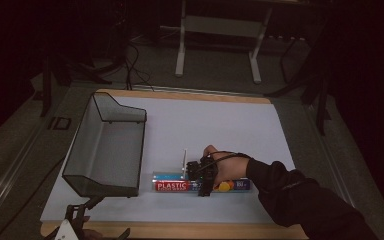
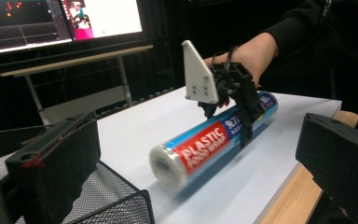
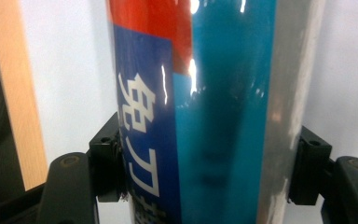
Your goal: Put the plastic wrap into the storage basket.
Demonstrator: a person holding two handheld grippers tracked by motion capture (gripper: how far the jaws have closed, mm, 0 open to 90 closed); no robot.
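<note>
A roll of plastic wrap (image 1: 172, 186) in a blue and red label lies on its side near the front of the white table top (image 1: 220, 125). My right gripper (image 1: 205, 181) comes down over the roll's middle and is shut on it. In the right gripper view its pads (image 3: 107, 168) press both sides of the roll (image 3: 205, 93). My left gripper (image 1: 82, 212) rests at the front left corner, open, with nothing between its jaws. From the left gripper view the roll (image 2: 200, 149) and the right gripper (image 2: 242, 112) lie ahead, with a grey three-cornered plate on that gripper.
A black mesh basket (image 1: 105, 145) stands on the table's left side, its front corner (image 2: 116, 205) close to my left gripper. The wooden table edge (image 1: 190, 231) runs along the front. A desk frame and cables stand on the floor behind.
</note>
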